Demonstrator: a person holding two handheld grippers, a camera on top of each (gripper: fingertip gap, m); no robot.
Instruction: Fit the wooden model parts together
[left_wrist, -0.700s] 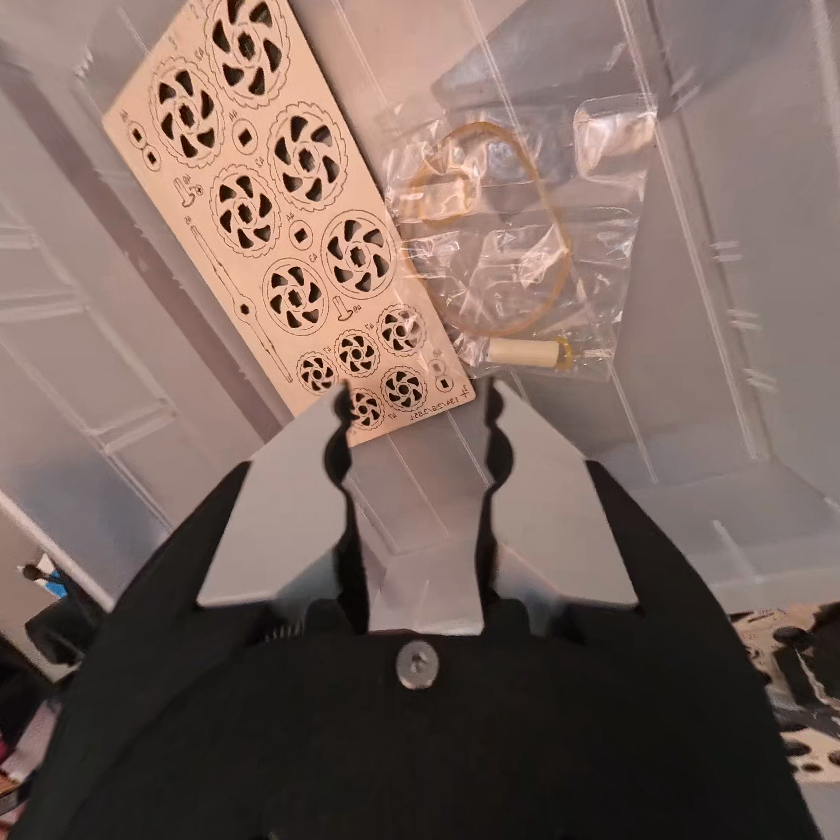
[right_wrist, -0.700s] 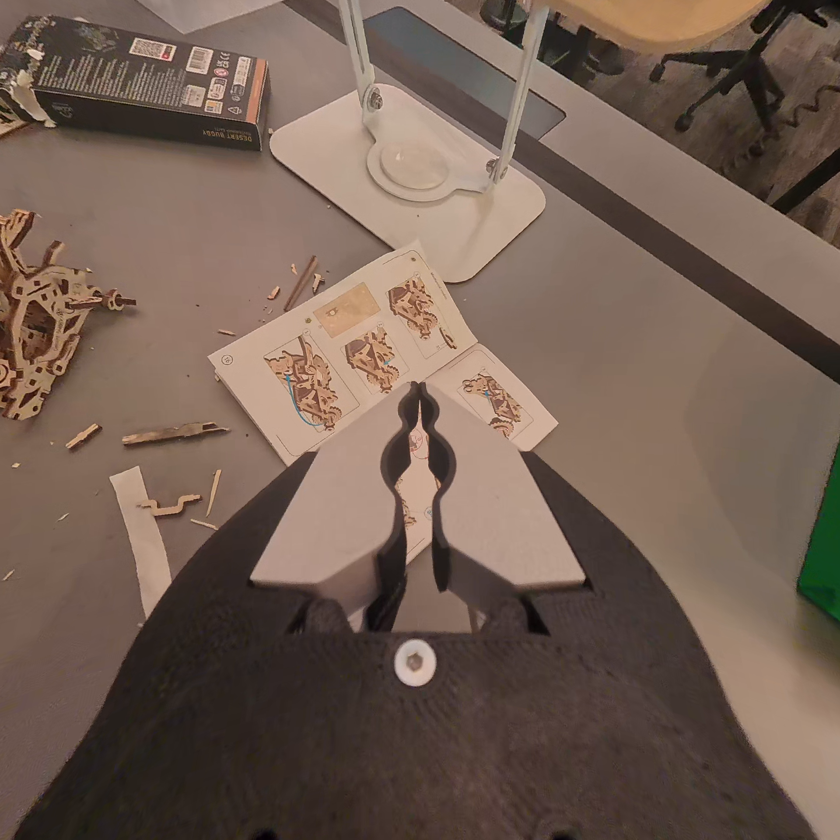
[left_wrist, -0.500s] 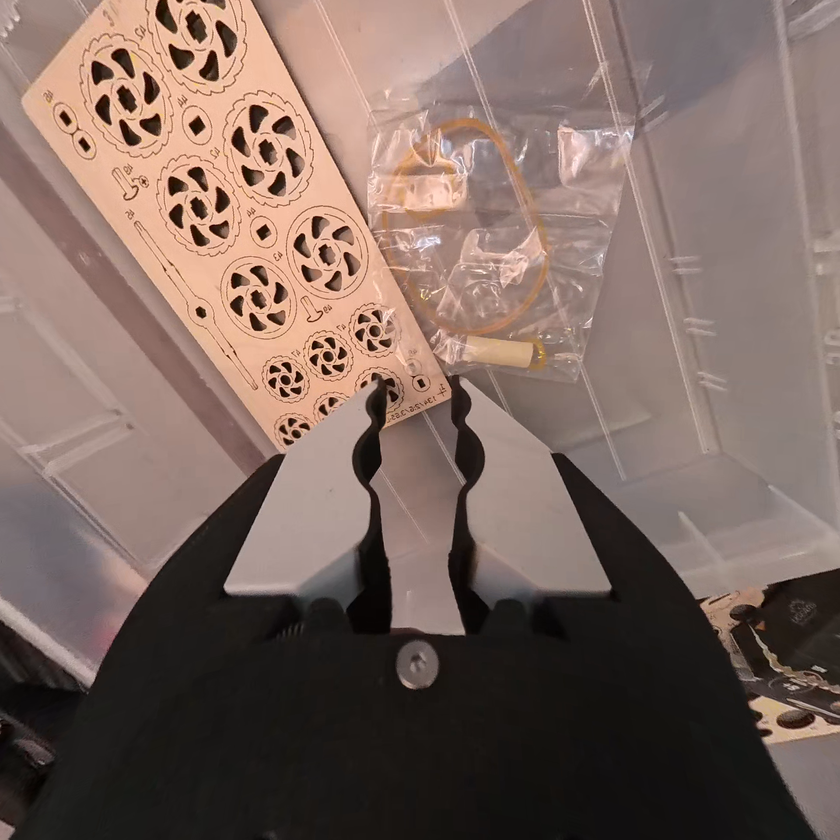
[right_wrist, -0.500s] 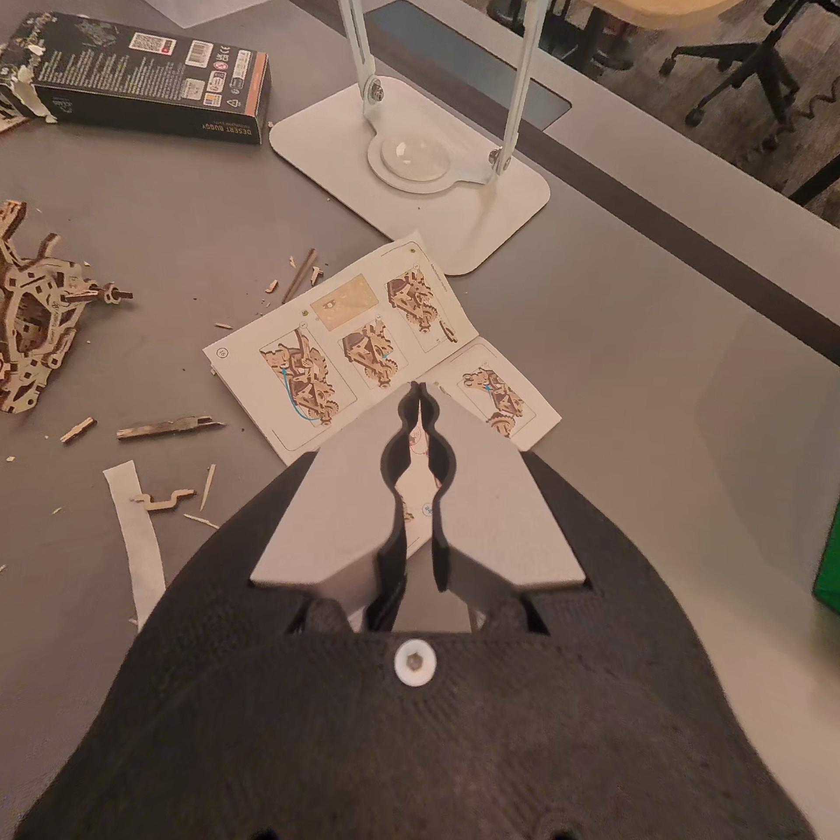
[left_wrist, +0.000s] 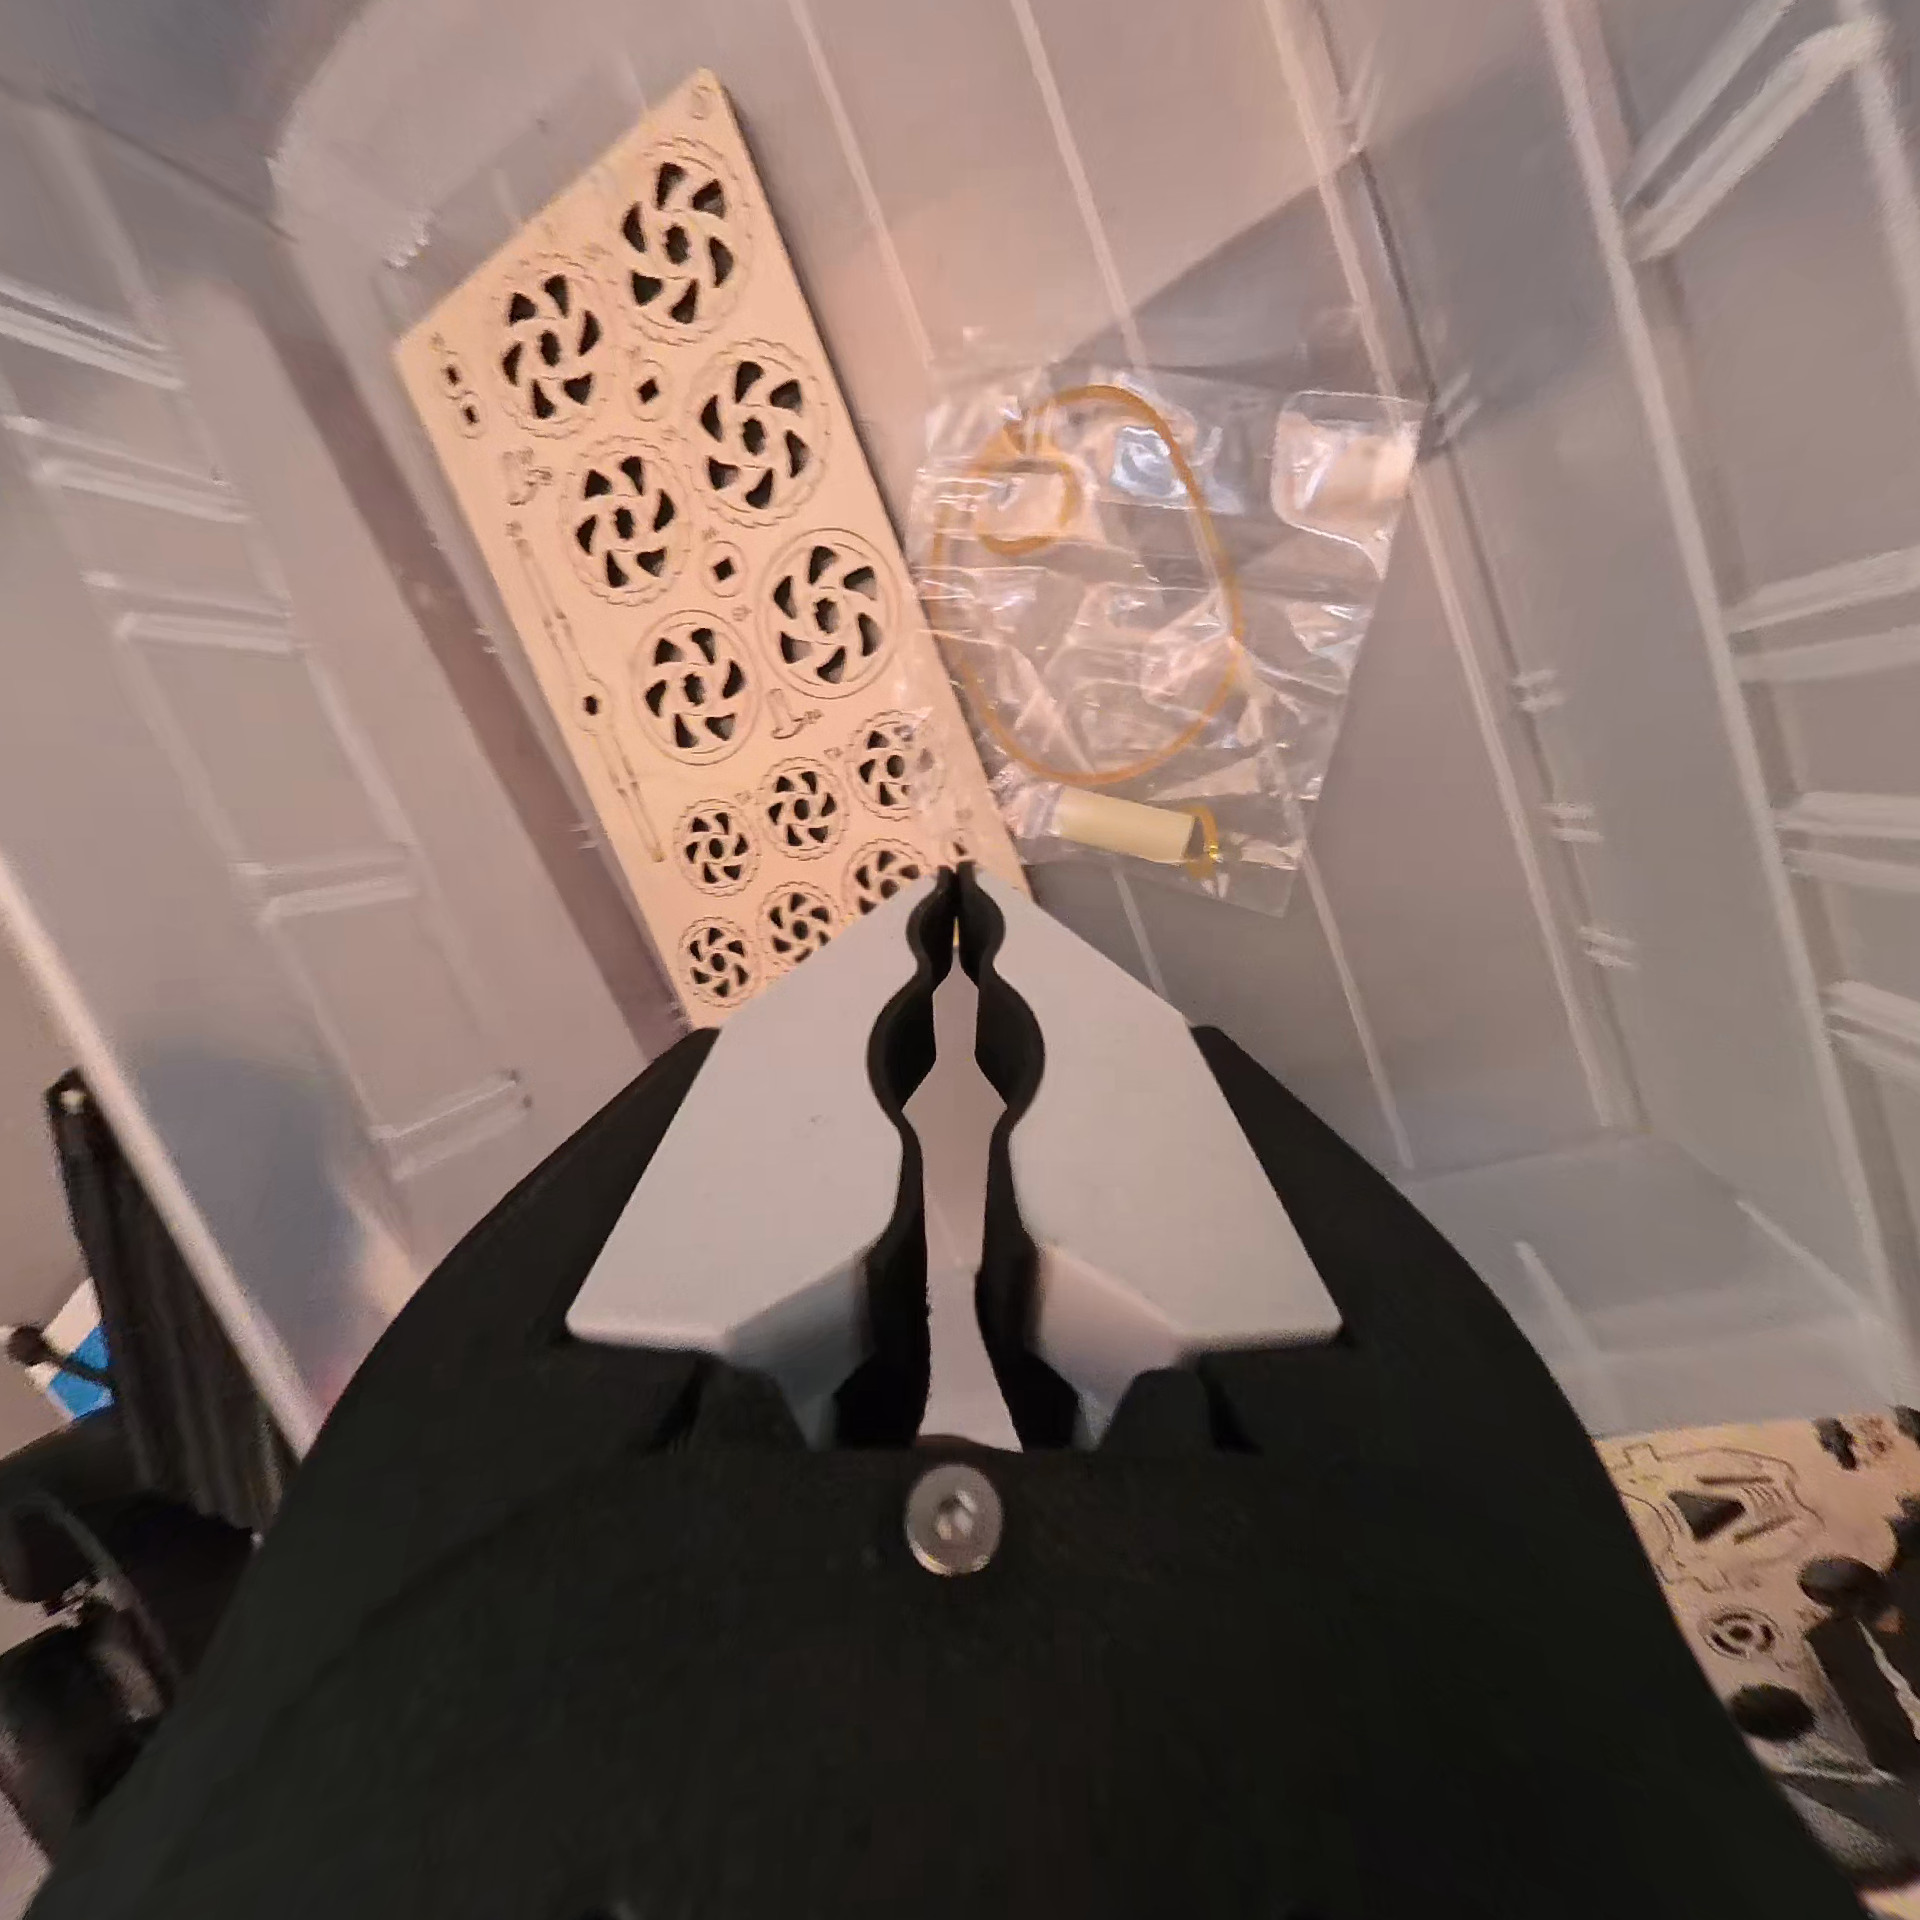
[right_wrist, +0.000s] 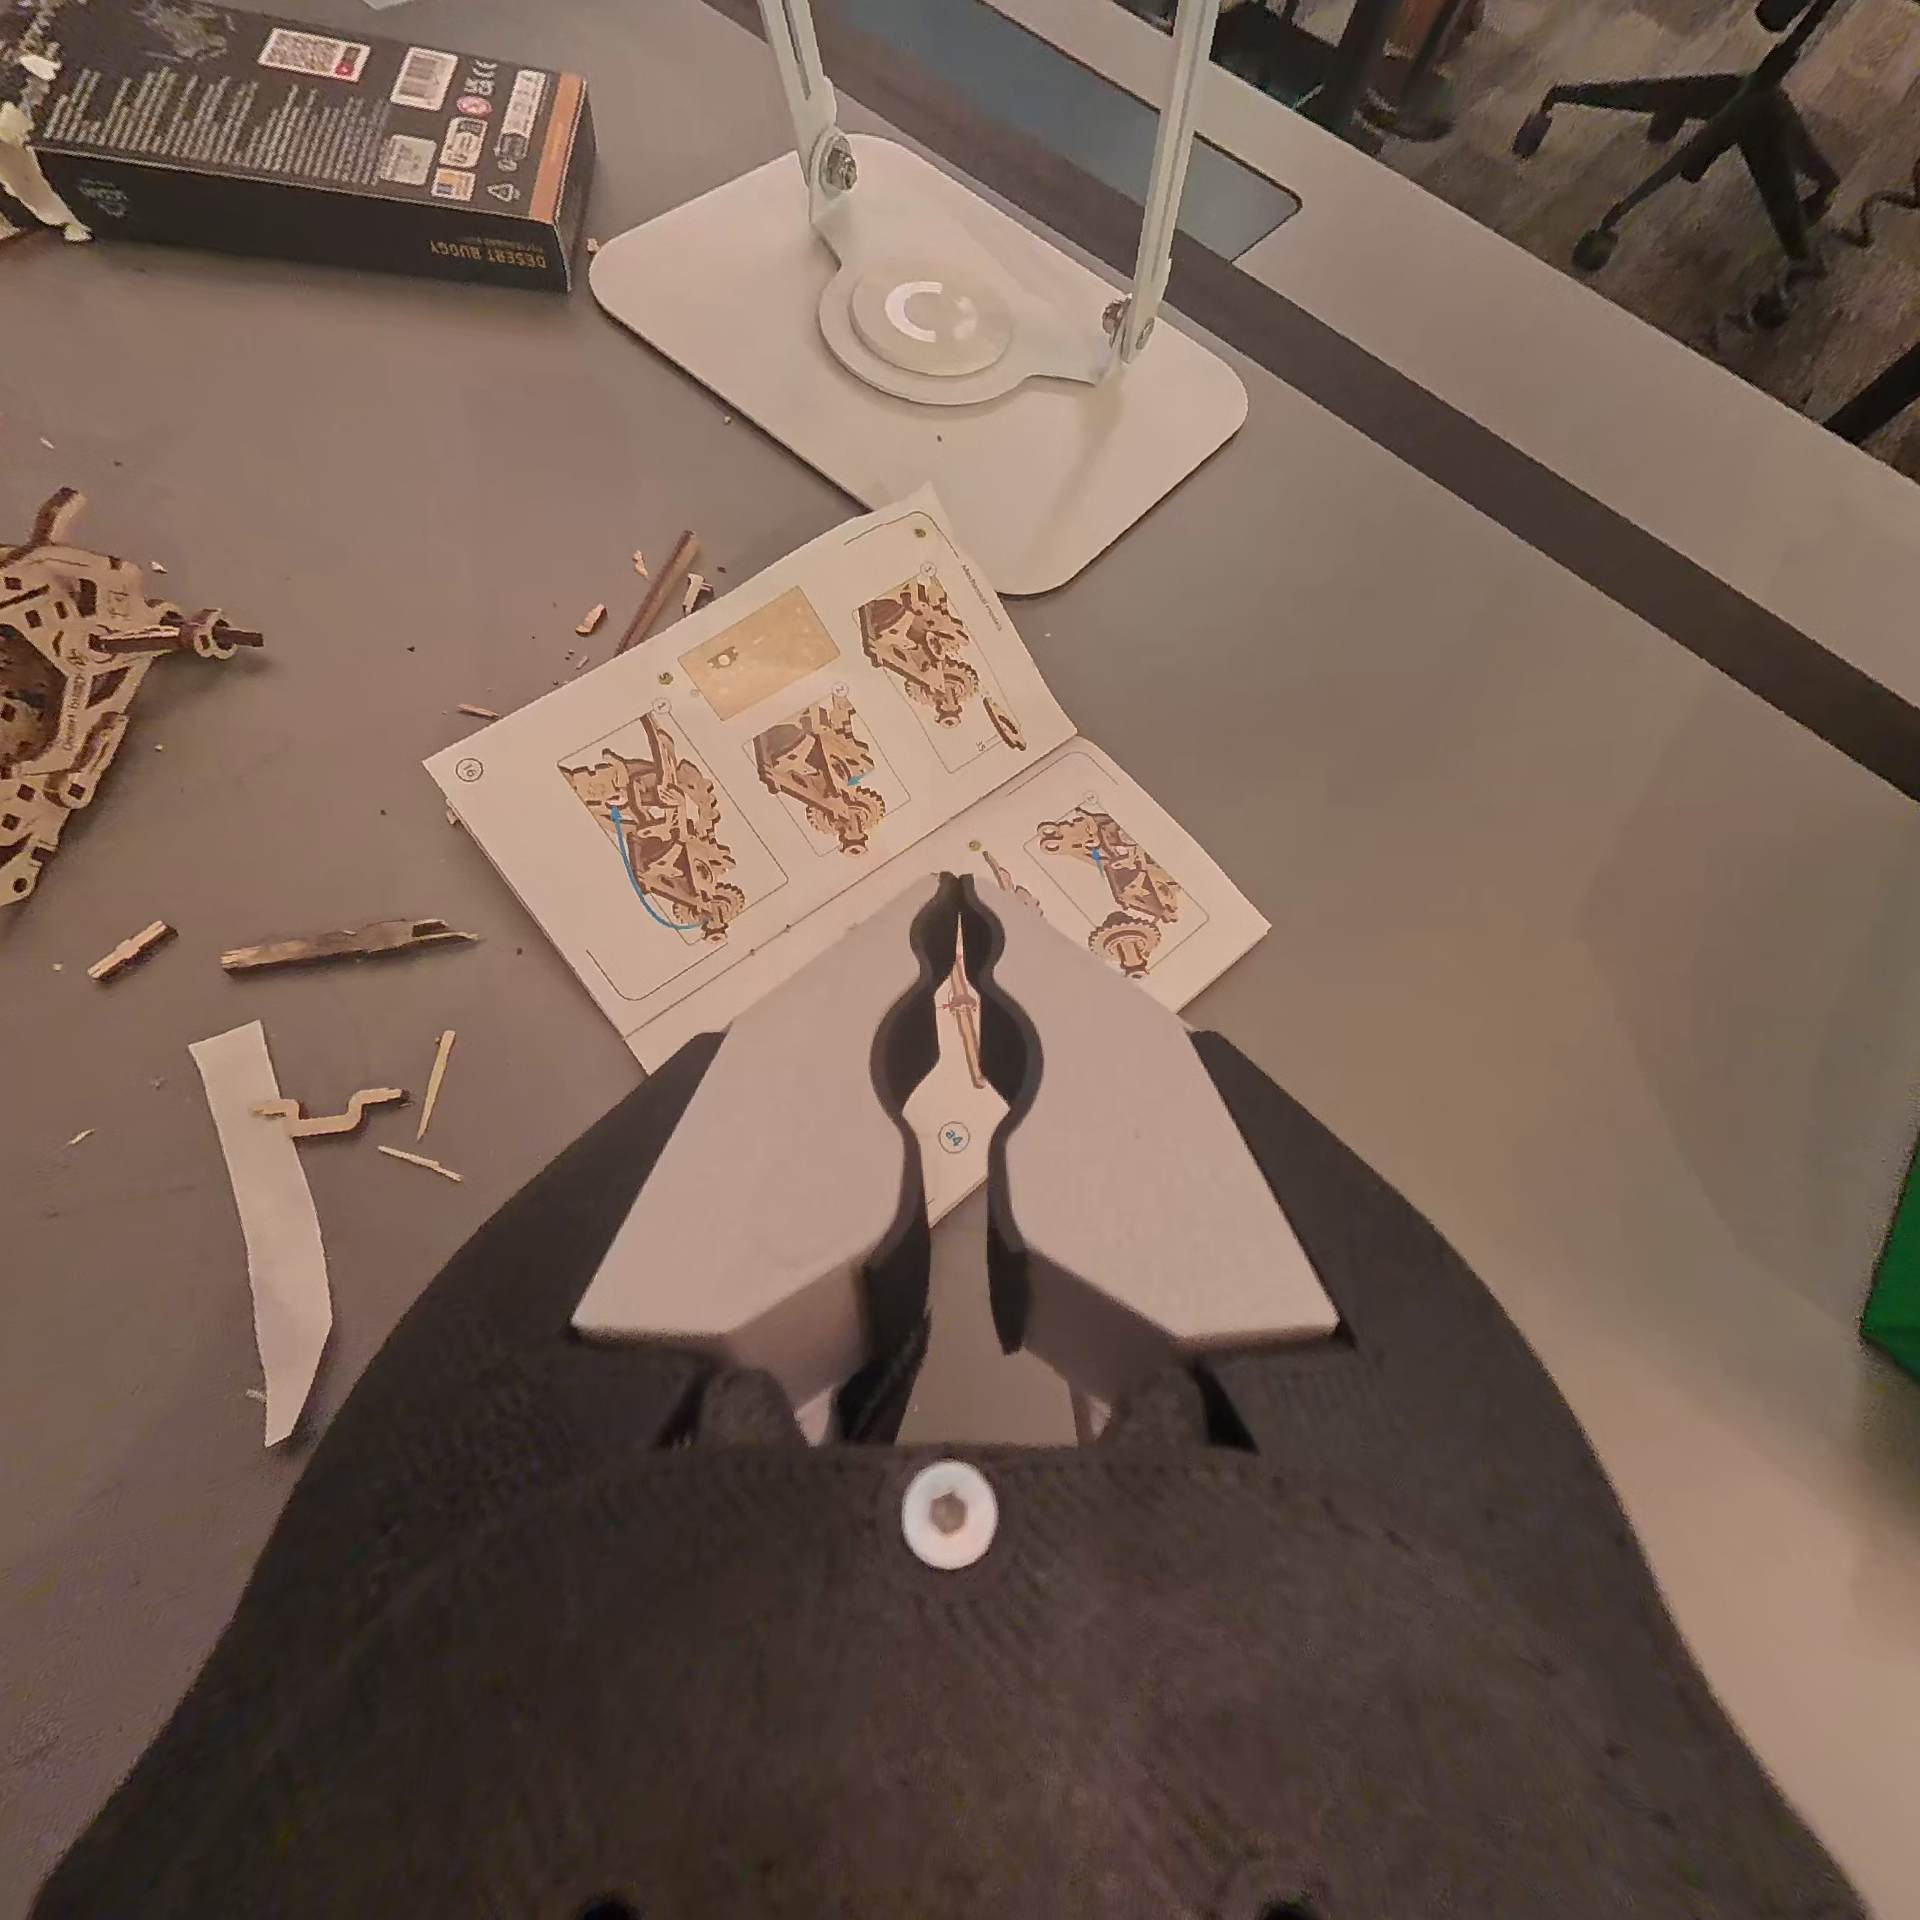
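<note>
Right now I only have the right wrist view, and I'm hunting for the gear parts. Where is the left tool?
Observer: The left tool is reaching into a clear plastic bin.
Operator: Any gears in there?
Observer: Yes. A wooden sheet with gears still in it lies in the bin, beside a clear bag of rubber bands.
Operator: Is the left tool holding that sheet?
Observer: Its tips are closed right at the sheet's near corner. I cannot tell whether they pinch it.
</note>
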